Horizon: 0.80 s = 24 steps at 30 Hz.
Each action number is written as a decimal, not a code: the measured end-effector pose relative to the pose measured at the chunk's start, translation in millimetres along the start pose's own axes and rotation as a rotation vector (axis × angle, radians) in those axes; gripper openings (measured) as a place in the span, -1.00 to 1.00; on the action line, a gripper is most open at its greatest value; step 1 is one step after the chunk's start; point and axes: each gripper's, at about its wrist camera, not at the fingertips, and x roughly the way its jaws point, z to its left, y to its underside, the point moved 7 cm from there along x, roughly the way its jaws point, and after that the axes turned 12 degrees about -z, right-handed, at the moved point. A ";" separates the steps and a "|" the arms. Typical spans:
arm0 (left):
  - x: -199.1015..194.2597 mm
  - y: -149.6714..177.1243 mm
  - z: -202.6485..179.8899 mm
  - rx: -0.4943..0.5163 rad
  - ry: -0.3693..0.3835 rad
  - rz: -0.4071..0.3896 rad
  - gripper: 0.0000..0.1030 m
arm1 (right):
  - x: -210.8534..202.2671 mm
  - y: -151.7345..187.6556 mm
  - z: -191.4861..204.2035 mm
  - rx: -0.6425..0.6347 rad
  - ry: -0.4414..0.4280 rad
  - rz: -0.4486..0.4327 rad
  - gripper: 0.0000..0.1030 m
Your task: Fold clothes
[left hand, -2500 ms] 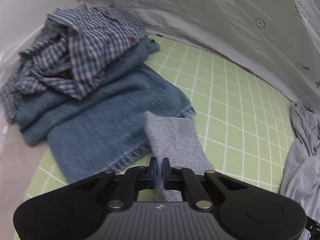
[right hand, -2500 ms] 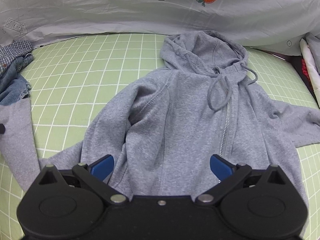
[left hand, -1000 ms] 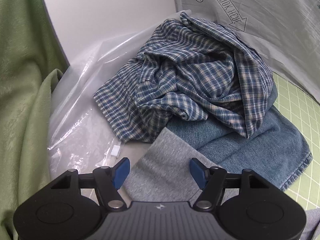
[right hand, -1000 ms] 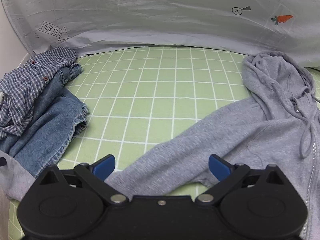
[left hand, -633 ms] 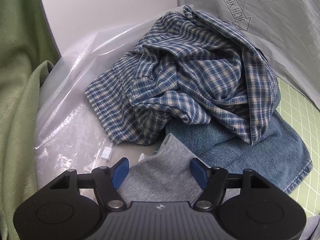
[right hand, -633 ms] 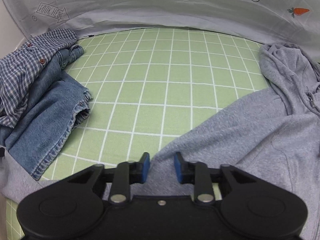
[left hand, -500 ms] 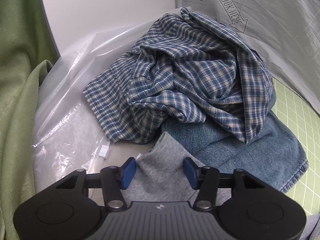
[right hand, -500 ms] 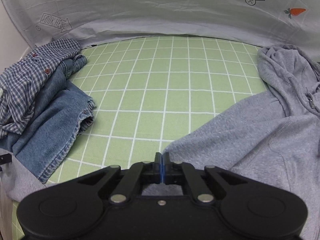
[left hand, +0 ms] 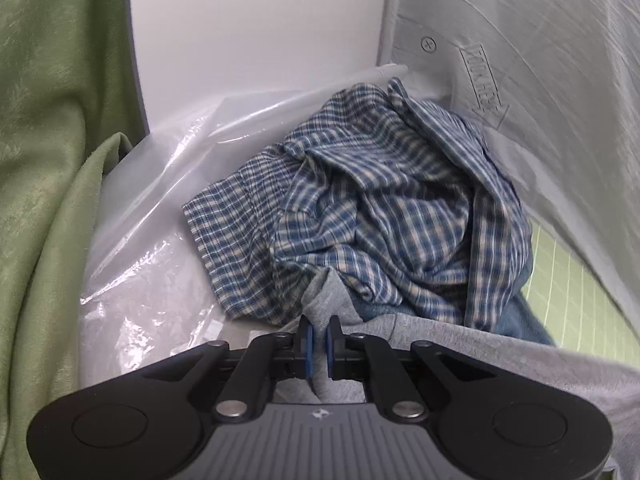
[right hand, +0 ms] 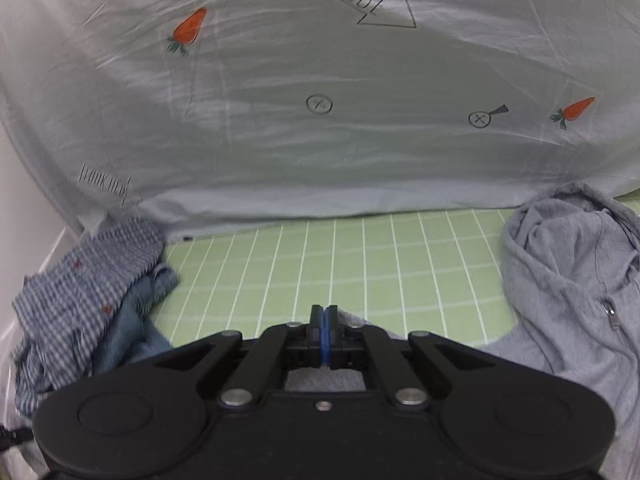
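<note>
A grey zip hoodie [right hand: 568,280] lies on the green grid mat [right hand: 332,264], hood at the right. My left gripper [left hand: 318,338] is shut on the cuff end of its grey sleeve [left hand: 460,344], beside the plaid shirt. My right gripper [right hand: 324,334] is shut on grey hoodie fabric [right hand: 320,380] further along the sleeve and is lifted, so I look across the mat at the back sheet.
A crumpled blue plaid shirt [left hand: 380,216] lies on folded jeans [left hand: 520,320] at the mat's left end; both also show in the right wrist view [right hand: 84,300]. Clear plastic [left hand: 152,240] and a green curtain [left hand: 44,200] are left. A printed grey sheet [right hand: 320,100] hangs behind.
Both grippers closed on the grey sleeve; the left was open a second ago. Both have since lifted, and the right view has tilted up toward the back sheet.
</note>
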 end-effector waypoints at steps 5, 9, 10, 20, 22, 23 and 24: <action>6.3 4.1 -2.8 0.072 -0.063 0.006 -0.28 | 27.8 5.8 -4.7 -0.032 0.042 0.073 -0.07; 6.2 21.0 3.7 0.095 -0.082 0.036 0.35 | 7.6 37.2 -10.2 -0.056 0.021 0.129 0.17; 8.5 26.9 6.5 0.072 -0.075 0.060 0.35 | 2.4 47.7 -12.1 -0.060 0.018 0.157 0.17; 18.1 41.5 8.4 -0.023 -0.039 0.075 -0.15 | -48.9 112.4 -29.6 -0.028 0.006 0.327 0.17; 18.5 40.8 6.7 -0.029 -0.029 0.074 -0.56 | -52.3 113.6 -30.0 -0.023 0.008 0.327 0.16; 17.7 40.2 6.1 -0.024 -0.031 0.070 -0.61 | -53.5 113.4 -29.6 -0.022 0.007 0.324 0.15; 15.5 39.7 5.9 -0.022 -0.030 0.068 -0.66 | -55.1 112.1 -28.7 -0.021 0.006 0.317 0.15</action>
